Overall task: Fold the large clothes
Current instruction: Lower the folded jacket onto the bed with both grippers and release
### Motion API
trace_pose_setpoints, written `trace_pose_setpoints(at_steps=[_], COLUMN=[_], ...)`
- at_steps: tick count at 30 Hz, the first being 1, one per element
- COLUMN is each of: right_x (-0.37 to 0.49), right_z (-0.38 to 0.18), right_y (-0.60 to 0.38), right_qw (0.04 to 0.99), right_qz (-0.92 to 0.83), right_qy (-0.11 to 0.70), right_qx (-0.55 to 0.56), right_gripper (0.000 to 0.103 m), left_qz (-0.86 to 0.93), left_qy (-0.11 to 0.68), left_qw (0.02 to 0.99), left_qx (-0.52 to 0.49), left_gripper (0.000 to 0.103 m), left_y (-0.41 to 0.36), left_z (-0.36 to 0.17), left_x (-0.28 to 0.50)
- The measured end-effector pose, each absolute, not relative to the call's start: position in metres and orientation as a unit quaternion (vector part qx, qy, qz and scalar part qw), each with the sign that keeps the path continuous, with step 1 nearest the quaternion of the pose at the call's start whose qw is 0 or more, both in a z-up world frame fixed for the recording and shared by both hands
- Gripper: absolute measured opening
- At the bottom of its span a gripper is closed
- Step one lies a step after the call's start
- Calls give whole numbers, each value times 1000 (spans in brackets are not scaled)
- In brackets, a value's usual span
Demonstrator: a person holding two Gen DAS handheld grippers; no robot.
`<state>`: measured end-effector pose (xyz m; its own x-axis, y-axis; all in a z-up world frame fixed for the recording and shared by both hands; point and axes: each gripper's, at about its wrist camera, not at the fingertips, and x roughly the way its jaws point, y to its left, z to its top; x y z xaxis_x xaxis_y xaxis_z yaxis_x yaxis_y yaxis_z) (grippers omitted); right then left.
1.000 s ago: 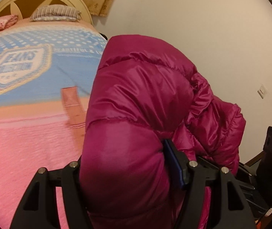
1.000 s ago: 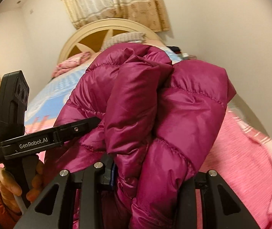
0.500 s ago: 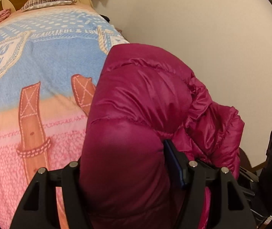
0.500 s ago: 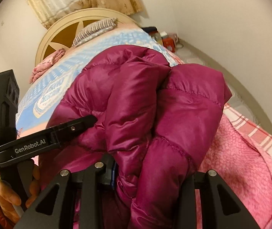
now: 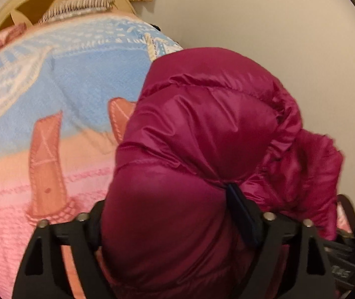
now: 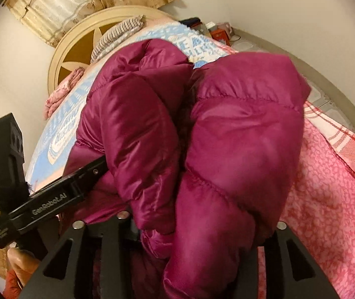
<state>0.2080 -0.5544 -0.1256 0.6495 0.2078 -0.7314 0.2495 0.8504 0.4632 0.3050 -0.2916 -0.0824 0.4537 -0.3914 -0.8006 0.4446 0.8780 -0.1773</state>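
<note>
Lowered toward the bed: magenta puffer jacket, bulging between both widening tools, left tool, right tool. Step: placement. Next: full release, spreading flat.

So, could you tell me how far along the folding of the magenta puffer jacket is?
Done: little; the puffer jacket is a doubled-over bundle, with no neat fold showing. In hand: the left tool and right tool both have it between their fingers above the bed blanket, and their jaws have just been opening. Left: probably laying it down, flattening it and making the folds.
</note>
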Motion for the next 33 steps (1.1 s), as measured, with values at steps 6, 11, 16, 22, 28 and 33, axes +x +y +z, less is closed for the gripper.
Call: trace_pose_setpoints(at_steps=[6, 11, 16, 22, 28, 33], right_x=[149, 115, 139, 162, 178, 179], right_z=[-96, -35, -33, -80, -99, -107], right_y=[-558, -520, -498, -492, -480, -476], right_qw=[882, 924, 919, 891, 886, 885], right_qz=[-72, -164, -146, -162, -199, -222], right_qy=[390, 328, 343, 398, 407, 396], right_qx=[255, 112, 127, 147, 100, 102], right_gripper=[59, 59, 23, 21, 21, 21], left_qz=[-223, -207, -208, -185, -181, -180], left_qy=[438, 427, 421, 355, 363, 373], left_qw=[868, 876, 879, 908, 906, 903], left_qx=[67, 85, 89, 125, 123, 113], left_gripper=[103, 103, 103, 103, 103, 103], left_y=[-295, -298, -285, -249, -223, -196], left_z=[-82, -80, -62, -39, -44, -41], left_x=[299, 293, 273, 232, 207, 187])
